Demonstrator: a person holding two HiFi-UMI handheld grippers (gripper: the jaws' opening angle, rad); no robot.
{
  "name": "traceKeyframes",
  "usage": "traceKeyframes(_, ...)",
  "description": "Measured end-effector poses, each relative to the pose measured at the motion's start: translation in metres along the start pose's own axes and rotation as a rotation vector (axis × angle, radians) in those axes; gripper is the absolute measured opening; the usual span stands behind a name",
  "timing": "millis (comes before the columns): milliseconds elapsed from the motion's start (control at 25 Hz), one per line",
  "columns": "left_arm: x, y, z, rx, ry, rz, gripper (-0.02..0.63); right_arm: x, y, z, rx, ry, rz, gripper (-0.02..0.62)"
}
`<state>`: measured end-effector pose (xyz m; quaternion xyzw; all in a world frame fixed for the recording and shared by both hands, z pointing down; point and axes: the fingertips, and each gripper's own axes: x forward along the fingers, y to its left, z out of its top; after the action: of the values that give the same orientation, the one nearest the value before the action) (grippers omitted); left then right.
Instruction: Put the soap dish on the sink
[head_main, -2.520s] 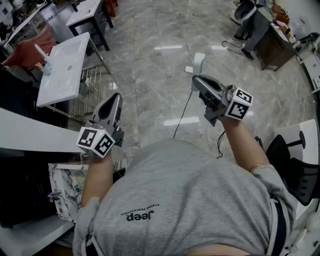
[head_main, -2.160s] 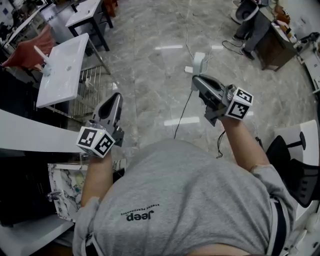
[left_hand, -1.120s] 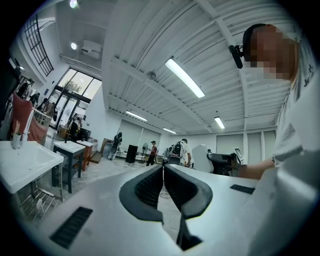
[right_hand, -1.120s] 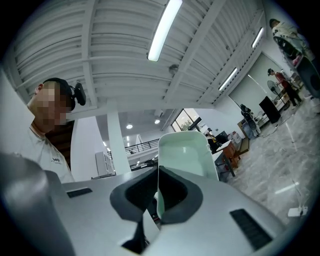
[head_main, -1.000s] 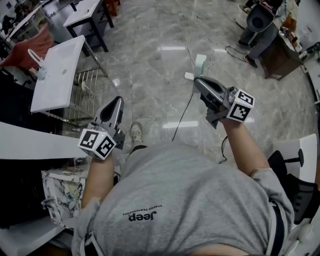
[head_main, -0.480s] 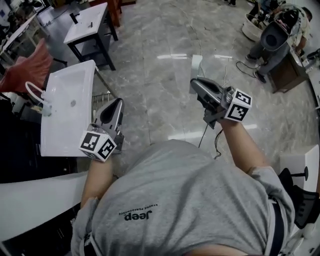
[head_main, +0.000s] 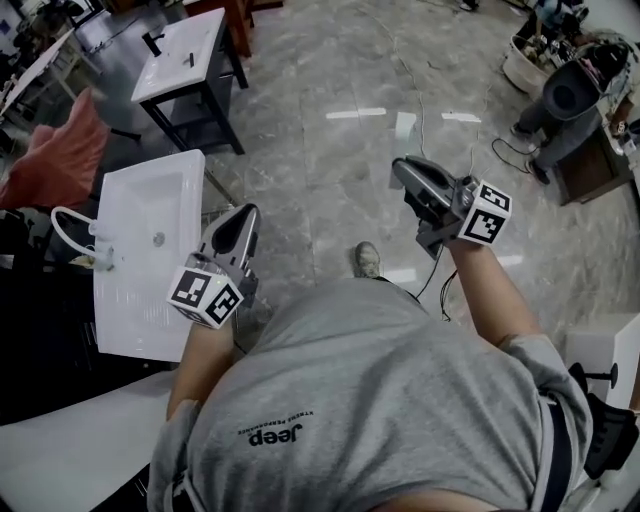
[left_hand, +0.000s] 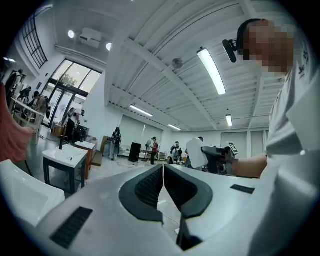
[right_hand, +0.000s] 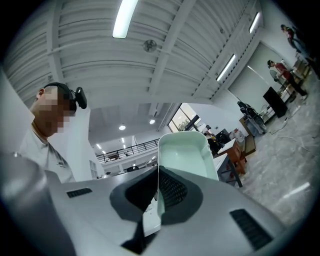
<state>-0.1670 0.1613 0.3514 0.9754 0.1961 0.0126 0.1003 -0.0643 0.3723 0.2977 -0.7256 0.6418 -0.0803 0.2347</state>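
My right claw (right_hand: 159, 172) is clamped on the rim of the pale green soap dish (right_hand: 185, 150), holding it upright in the air above the floor. My left claw (left_hand: 163, 167) is closed on nothing, near the white sink's (head_main: 130, 320) right edge. My grey shirt (head_main: 380, 400) reads "Jeep".

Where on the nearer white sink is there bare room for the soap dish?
Bare: the flat end of the sink nearest the person, below the basin, and the basin floor around the drain. Crowded: the rim where the faucet stands. The soap dish is clamped in the right gripper.
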Motion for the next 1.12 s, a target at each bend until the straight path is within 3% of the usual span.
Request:
traceKeyframes(200, 0.057, 0.043, 0.0, 0.011, -0.002, 0.046, 0.02, 0.037, -0.082, 0.016, 0.029, 0.02, 0.052, 0.063)
traceKeyframes(360, 0.115, 0.086, 0.006, 0.011, -0.023, 0.133, 0.02, 0.076, -0.161, 0.04, 0.046, 0.049, 0.128, 0.063)
traceKeyframes(680, 0.264, 0.158, 0.045, -0.025, -0.083, 0.241, 0.02, 0.136, -0.306, 0.128, 0.051, 0.13, 0.221, 0.063)
traceKeyframes(880, 0.323, 0.186, 0.056, -0.026, -0.078, 0.253, 0.02, 0.156, -0.363, 0.158, 0.058, 0.129, 0.238, 0.063)
traceKeyframes(1120, 0.353, 0.222, 0.058, -0.032, -0.05, 0.262, 0.02, 0.176, -0.398, 0.161, 0.076, 0.139, 0.239, 0.063)
